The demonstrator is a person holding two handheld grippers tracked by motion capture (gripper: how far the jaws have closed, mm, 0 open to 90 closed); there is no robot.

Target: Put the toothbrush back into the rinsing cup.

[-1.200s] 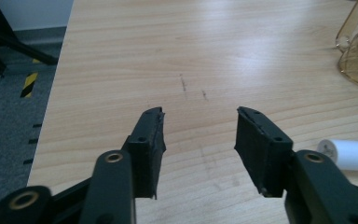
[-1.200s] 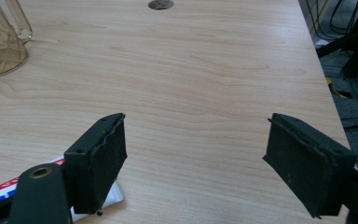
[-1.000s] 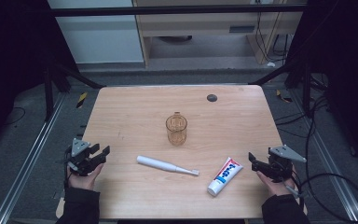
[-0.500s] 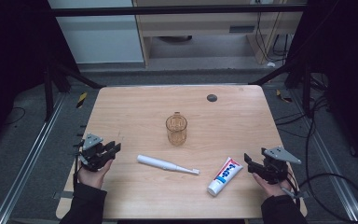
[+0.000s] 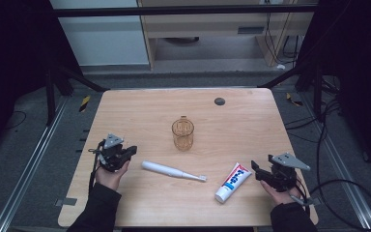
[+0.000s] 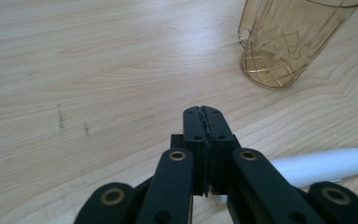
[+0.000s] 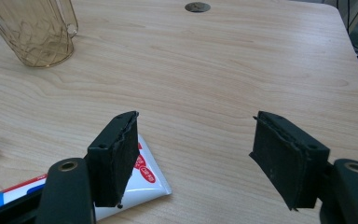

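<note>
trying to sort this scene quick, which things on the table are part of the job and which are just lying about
Part of the job:
- toothbrush, beside the shut left hand-held gripper
- toothpaste tube, beside the open right hand-held gripper
- amber cup, probably where they go

Just lying about:
- dark round disc set in the table near its far edge
- cables on the floor

Light wooden table (image 5: 125,111) with rounded corners and a small dark round inlay (image 5: 219,101) near the far edge. Grey carpeted floor (image 5: 34,145) all around, crossed by metal rails (image 5: 24,174) at left and loose black cables (image 5: 328,140) at right. Black frame bars (image 5: 183,10) overhead and at both sides. Beyond, a pale cabinet (image 5: 101,38) and a wooden bench (image 5: 207,24). Dim edges, even light on the tabletop.
</note>
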